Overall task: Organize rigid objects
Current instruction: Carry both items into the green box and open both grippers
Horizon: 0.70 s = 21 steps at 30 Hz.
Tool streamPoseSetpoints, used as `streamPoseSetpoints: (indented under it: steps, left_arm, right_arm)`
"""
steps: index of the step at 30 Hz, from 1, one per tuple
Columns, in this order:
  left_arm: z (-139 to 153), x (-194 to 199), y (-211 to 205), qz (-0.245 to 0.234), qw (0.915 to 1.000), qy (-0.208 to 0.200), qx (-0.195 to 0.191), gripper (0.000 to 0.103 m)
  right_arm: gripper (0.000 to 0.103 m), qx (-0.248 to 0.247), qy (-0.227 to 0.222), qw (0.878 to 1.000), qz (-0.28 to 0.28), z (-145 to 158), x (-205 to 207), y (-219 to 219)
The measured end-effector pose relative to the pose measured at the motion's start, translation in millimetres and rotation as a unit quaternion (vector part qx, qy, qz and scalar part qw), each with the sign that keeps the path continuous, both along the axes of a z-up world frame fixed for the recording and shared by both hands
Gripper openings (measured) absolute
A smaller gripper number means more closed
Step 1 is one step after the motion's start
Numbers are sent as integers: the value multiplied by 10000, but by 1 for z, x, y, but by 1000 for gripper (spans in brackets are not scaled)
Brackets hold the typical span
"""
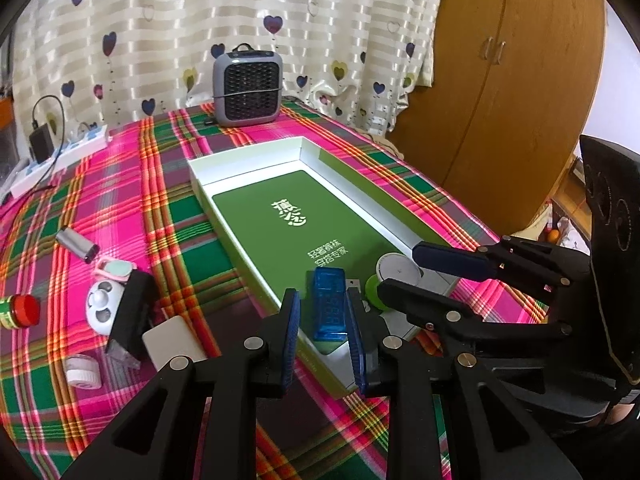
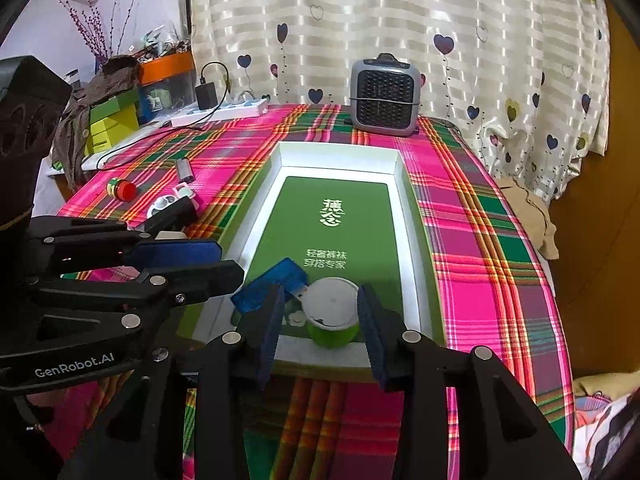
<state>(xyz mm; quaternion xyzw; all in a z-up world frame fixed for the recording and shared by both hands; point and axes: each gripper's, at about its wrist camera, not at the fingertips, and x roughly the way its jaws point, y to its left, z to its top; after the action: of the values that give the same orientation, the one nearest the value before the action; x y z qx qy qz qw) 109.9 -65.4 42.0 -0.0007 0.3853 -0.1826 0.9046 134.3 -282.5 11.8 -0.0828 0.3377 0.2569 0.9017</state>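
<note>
On the far left of the plaid tablecloth [image 1: 120, 184], you have a white power strip [image 1: 60, 156] with a black adapter [image 1: 40, 142] plugged into it. Nearer, on the left of the cloth, the loose things lie together: a small silver cylinder [image 1: 77, 245], a jar with a red lid [image 1: 20, 311], a pink-rimmed case [image 1: 115, 270], a white round gadget [image 1: 102, 307] touching a black block [image 1: 134, 316], a white roll of tape [image 1: 83, 371] and a white flat box [image 1: 170, 343]. In the middle sits the open box [image 1: 248, 156] with white walls and a green floor printed with white characters; a grey heater [image 1: 247, 89] stands beyond its far end. At the box's near end your left gripper [image 1: 323, 322] has its jaws drawn narrow around a translucent blue USB device [image 1: 329, 304], which lies inside the box; whether the pads actually press it, the views do not settle. Just right of it, also inside the box, stands a green cup with a white lid [image 2: 331, 312]. Your right gripper [image 2: 320, 320] is spread wide, its fingers [image 2: 372, 324] on either side of the cup and apart from it. Farther right, past the table edge, is a wooden wardrobe [image 1: 500, 80].
</note>
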Motion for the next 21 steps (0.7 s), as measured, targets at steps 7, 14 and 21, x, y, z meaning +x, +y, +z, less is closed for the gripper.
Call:
streamPoseSetpoints:
  steps: [7,14,21]
  left_arm:
    - [3,-8,9,52,10000,-65,-44,22]
    - [5,-17,21,148,9998,-114,-33,22]
    - [7,-29,41,384,9991,-167,-18,22]
  right_arm:
    - [39,-19,-112,9999,10,7,-7,5]
    - [40,1,-169,9998,131,12,-15,14]
    - [40,-24,-163,9993,329,16,-26,34]
